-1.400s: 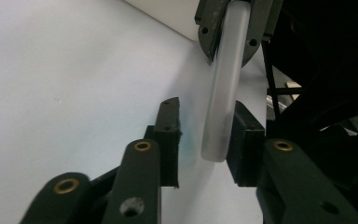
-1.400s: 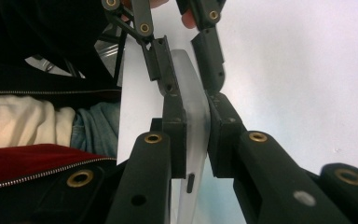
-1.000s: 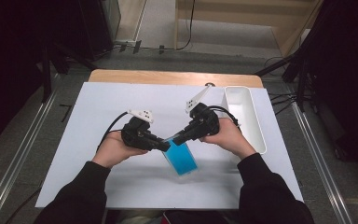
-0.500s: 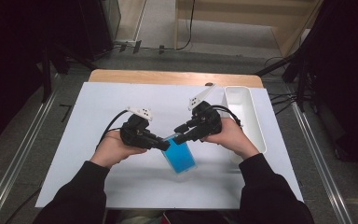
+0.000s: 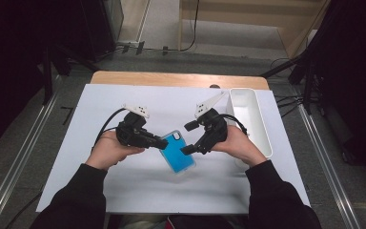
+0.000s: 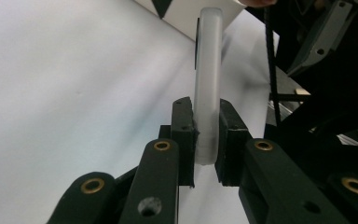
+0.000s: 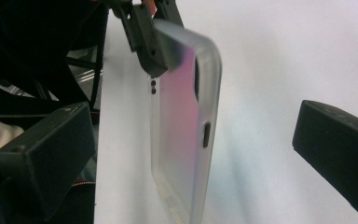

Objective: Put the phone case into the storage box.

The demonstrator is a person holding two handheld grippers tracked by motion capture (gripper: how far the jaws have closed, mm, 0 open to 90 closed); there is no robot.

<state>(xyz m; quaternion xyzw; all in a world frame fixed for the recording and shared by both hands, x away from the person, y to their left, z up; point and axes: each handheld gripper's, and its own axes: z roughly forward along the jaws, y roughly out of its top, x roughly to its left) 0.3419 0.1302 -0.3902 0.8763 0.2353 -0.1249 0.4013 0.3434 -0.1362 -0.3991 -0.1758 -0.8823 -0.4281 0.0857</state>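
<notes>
A phone (image 5: 177, 151) with a blue face and a frosted clear case is held just above the white table (image 5: 100, 191), between the two hands. My left gripper (image 5: 162, 142) is shut on its upper left end. In the left gripper view the pads (image 6: 184, 135) pinch the case's edge (image 6: 208, 70). My right gripper (image 5: 188, 138) is open at the phone's right side. Its jaws have just been opening, and in the right gripper view they stand wide on either side of the case (image 7: 182, 116) without touching it.
A long white bin (image 5: 248, 119) stands at the right of the table, just behind the right hand. A wooden strip (image 5: 171, 78) runs along the table's far edge. Cables trail from both grippers.
The right gripper's jaws have spread apart and let go of the phone's right edge. The phone stays in the left gripper, and both hands have kept their places.
</notes>
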